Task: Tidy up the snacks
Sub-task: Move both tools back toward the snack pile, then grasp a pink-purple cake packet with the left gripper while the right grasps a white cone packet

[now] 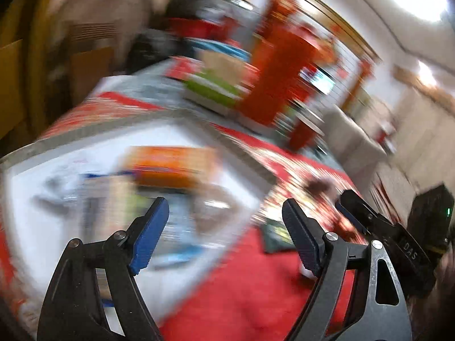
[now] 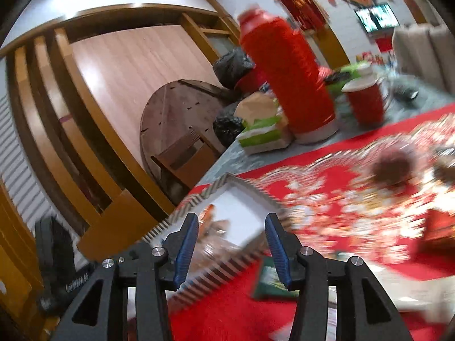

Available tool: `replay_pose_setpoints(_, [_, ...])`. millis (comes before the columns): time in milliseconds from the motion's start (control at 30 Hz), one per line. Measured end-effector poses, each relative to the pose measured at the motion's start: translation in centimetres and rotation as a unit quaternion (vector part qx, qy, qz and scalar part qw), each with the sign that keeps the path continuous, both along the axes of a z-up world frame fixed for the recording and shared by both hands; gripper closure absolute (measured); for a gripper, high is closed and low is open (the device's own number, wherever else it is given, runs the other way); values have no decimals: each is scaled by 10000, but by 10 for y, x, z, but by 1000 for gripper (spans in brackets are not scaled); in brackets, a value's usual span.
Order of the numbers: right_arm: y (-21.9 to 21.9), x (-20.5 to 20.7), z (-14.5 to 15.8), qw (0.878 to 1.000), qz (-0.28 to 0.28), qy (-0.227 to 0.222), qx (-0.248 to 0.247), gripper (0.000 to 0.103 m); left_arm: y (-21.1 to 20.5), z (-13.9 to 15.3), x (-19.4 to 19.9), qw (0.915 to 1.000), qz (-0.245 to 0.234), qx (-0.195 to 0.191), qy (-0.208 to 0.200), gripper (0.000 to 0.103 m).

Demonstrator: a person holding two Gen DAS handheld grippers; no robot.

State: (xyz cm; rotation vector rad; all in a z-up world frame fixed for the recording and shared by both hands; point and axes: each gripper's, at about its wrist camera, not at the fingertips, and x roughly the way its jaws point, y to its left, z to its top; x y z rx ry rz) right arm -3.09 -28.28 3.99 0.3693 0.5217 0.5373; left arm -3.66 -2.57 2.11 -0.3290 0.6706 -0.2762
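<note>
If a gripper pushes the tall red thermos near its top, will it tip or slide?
The tall red thermos would probably tip rather than slide: it stands much taller than its narrow pale base. Its smooth round body may slip between flat jaws. The red cup stands close beside it and could be knocked.

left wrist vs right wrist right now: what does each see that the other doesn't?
Left wrist only: the open left gripper, the right gripper from outside, and an orange packet in the white tray.

Right wrist only: the open right gripper with nothing between its pads, a round wooden tabletop leaning on the wall, black bags, and a small red flask.

Both: the tray, the tall red thermos, the green-and-white pack, the red patterned cloth.
</note>
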Motion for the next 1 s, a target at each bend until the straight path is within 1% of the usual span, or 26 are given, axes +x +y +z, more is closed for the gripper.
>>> replay_pose_setpoints(67, [-22,-13,2,9994,25,-89,-323,56,-28,-1,5,9976,-665,171,-4,21])
replay_pose_setpoints(100, [-33,-19,2,9982,57,-107,-580,56,-43,-4,8,9948,-975,306,25,21])
replay_pose_setpoints(133, [-42,-23,2,9965,60,-108,-826,56,-57,-7,10,9914,-1218,463,80,21])
replay_pose_setpoints(167, [-48,-27,1,9947,66,-100,-1024,56,-66,-11,12,9883,-1419,541,157,21])
replay_pose_setpoints(200, [-57,-31,-2,9918,98,-71,-1268,56,-78,-16,14,9831,-1713,585,264,21])
replay_pose_setpoints(233, [-64,-33,-3,9905,131,-37,-1369,56,-90,-21,14,9774,-1987,620,362,21])
replay_pose_setpoints(300, [-76,-34,-8,9880,190,38,-1533,56,-105,-27,13,9691,-2314,727,447,21])
replay_pose_setpoints(433, [-76,-27,-17,9781,627,181,-1975,56,-135,-37,14,9571,-2574,1210,555,21])
replay_pose_setpoints(533, [-66,-16,-25,9698,923,347,-2231,56,-147,-41,17,9513,-2736,1268,634,21])
replay_pose_setpoints(600, [-59,-10,-30,9635,999,405,-2450,56,-151,-43,16,9503,-2763,1280,649,21])
replay_pose_setpoints(700, [-52,-4,-37,9574,1171,563,-2578,56,-155,-52,15,9494,-2763,1311,714,21])
replay_pose_setpoints(733, [-50,-2,-38,9559,1190,596,-2617,56,-158,-51,14,9500,-2749,1344,622,20])
replay_pose_setpoints(833, [-50,2,-41,9550,1231,671,-2612,56,-165,-52,13,9467,-2817,1440,602,20])
replay_pose_setpoints(1000, [-54,10,-46,9545,1088,915,-2622,56,-168,-52,13,9472,-2772,1497,603,18])
